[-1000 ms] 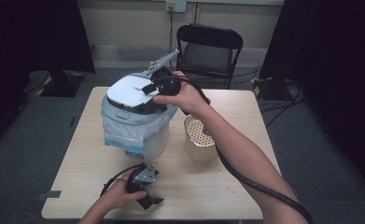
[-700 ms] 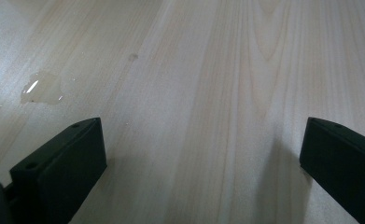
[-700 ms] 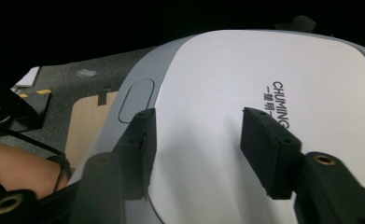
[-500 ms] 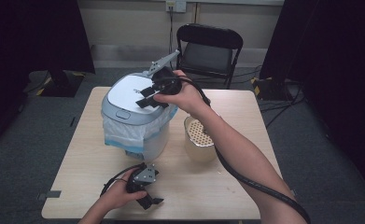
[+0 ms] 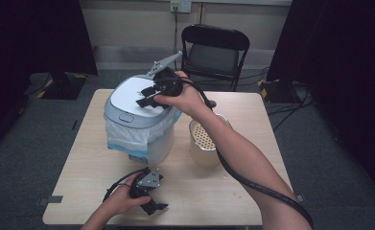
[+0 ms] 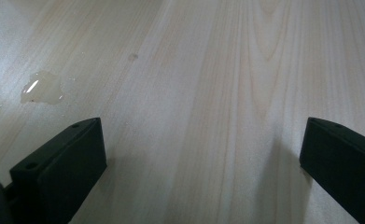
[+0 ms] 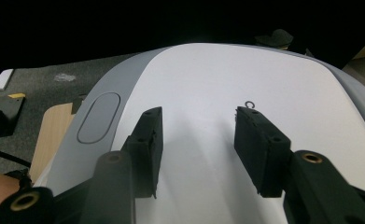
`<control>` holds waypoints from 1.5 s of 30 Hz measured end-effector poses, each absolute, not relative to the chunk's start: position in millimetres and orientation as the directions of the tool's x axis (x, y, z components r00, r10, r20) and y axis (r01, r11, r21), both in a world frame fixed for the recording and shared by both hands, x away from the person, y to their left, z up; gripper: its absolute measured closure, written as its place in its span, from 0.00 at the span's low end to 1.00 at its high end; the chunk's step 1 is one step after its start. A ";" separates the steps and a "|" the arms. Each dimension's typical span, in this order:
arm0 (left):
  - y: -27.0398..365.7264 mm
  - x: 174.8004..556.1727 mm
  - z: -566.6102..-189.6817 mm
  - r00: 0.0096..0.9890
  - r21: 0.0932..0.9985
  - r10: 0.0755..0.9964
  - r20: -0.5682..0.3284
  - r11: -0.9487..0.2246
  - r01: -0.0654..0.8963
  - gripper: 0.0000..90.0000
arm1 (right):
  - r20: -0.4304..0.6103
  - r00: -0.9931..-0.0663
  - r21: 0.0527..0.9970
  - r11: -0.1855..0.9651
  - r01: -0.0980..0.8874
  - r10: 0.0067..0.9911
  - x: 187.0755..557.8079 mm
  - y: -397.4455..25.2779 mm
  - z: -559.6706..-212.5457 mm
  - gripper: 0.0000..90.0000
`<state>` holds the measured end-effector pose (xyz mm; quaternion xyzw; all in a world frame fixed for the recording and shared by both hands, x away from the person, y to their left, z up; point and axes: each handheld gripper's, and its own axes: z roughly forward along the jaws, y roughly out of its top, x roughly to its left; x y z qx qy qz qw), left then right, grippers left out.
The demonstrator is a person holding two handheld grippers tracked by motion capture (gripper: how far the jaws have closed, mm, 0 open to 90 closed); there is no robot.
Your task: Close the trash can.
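A grey bin with a white flat lid (image 5: 130, 96) and a plastic liner (image 5: 127, 136) stands at the table's back left. My right gripper (image 5: 144, 98) hovers just over the lid (image 7: 227, 93), jaws open with nothing between them. An oval button (image 7: 98, 116) lies at the lid's front rim. Near the table's front edge my left gripper (image 5: 157, 206) rests low over the bare wood (image 6: 208, 93), open and empty.
A beige perforated container (image 5: 205, 143) stands right of the bin. A small puddle of liquid (image 6: 42, 87) lies on the wooden table (image 5: 233, 191). A black folding chair (image 5: 214, 52) stands behind the table. A thick cable (image 5: 252, 184) trails along the right forearm.
My right gripper has shifted slightly back and to the right over the bin lid. The left gripper has stayed still.
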<state>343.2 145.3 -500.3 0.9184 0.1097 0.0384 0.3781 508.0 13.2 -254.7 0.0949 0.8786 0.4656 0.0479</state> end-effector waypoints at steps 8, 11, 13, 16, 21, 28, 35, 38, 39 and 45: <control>145.4 343.2 -500.6 0.972 0.710 0.234 -0.005 -0.684 0.168 0.00 | -0.009 -0.977 0.813 0.571 0.119 0.215 508.1 15.4 -254.5 0.61; 145.3 343.2 -500.6 0.972 0.709 0.234 -0.005 -0.685 0.168 0.00 | -0.014 -0.977 0.813 0.570 0.114 0.215 508.0 17.6 -255.4 0.61; 145.4 343.2 -500.5 0.972 0.709 0.234 -0.004 -0.685 0.168 0.00 | -0.013 -0.977 0.817 0.565 0.113 0.215 509.1 18.2 -256.1 0.61; 145.3 343.2 -500.6 0.972 0.709 0.234 -0.004 -0.685 0.168 0.00 | -0.012 -0.977 0.821 0.560 0.113 0.215 509.5 19.1 -256.9 0.61; 145.3 343.1 -500.6 0.972 0.709 0.234 -0.004 -0.685 0.168 0.00 | -0.011 -0.976 0.827 0.551 0.114 0.218 509.1 18.1 -257.6 0.60; 145.6 343.0 -501.8 0.975 0.718 0.224 -0.010 -0.677 0.163 0.00 | -0.020 -0.973 0.810 0.575 0.118 0.229 503.9 21.3 -254.7 0.35; 145.4 342.8 -502.1 0.974 0.719 0.225 -0.017 -0.674 0.168 0.00 | -0.027 -0.972 0.809 0.576 0.117 0.235 495.3 18.4 -248.3 0.26; 145.4 342.8 -502.1 0.974 0.719 0.224 -0.016 -0.675 0.167 0.00 | -0.010 -0.970 0.822 0.554 0.130 0.242 494.3 11.4 -243.6 0.22; 145.4 342.8 -502.1 0.974 0.719 0.225 -0.016 -0.675 0.168 0.00 | -0.009 -0.968 0.824 0.551 0.135 0.252 493.8 8.9 -242.1 0.20; 145.5 342.8 -502.1 0.974 0.719 0.224 -0.016 -0.675 0.167 0.00 | -0.017 -0.963 0.827 0.545 0.137 0.269 490.6 -5.4 -238.8 0.18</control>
